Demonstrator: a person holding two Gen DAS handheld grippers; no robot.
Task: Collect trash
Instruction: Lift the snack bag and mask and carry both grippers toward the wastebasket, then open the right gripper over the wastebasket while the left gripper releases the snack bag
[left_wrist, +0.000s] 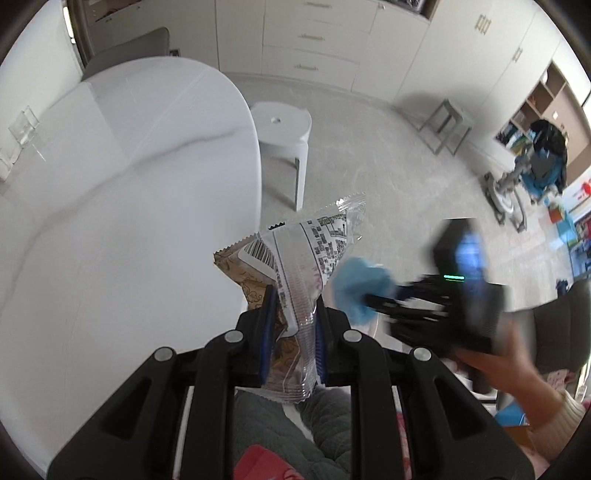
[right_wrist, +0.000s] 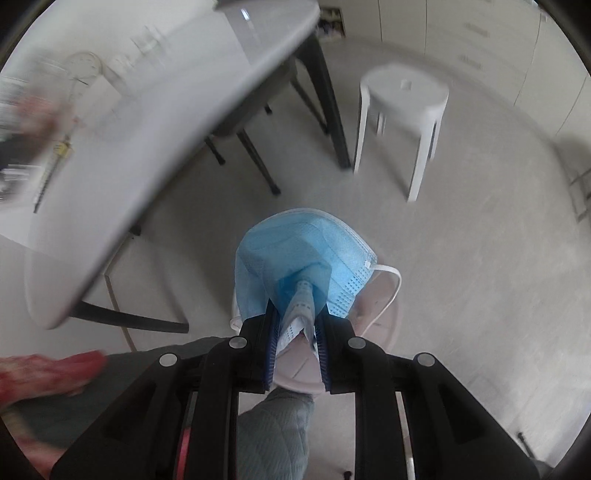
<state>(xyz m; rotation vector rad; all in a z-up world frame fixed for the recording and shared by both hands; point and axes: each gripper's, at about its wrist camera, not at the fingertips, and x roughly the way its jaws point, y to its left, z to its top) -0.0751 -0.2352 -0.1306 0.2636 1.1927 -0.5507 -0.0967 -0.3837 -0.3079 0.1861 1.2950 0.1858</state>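
Note:
My left gripper (left_wrist: 295, 306) is shut on two crumpled snack wrappers, a clear printed one with a barcode (left_wrist: 317, 240) and a brown patterned one (left_wrist: 251, 280), which stick up beyond the fingertips. In the right wrist view my right gripper (right_wrist: 296, 314) is shut on a folded blue face mask (right_wrist: 295, 251), its white ear loop (right_wrist: 391, 273) hanging to the right. A pale pink round container (right_wrist: 373, 314) lies on the floor right under the mask. The left wrist view shows the right gripper (left_wrist: 369, 299) blurred, close to the right of the wrappers, with the mask (left_wrist: 351, 291) in it.
A white oval table (left_wrist: 129, 184) (right_wrist: 147, 129) fills the left side, with blurred small items (right_wrist: 85, 64) on its far part. A white plastic stool (left_wrist: 280, 125) (right_wrist: 404, 92) stands on the pale floor beyond. The person's hand (left_wrist: 509, 376) and grey-trousered legs (left_wrist: 280, 424) are below.

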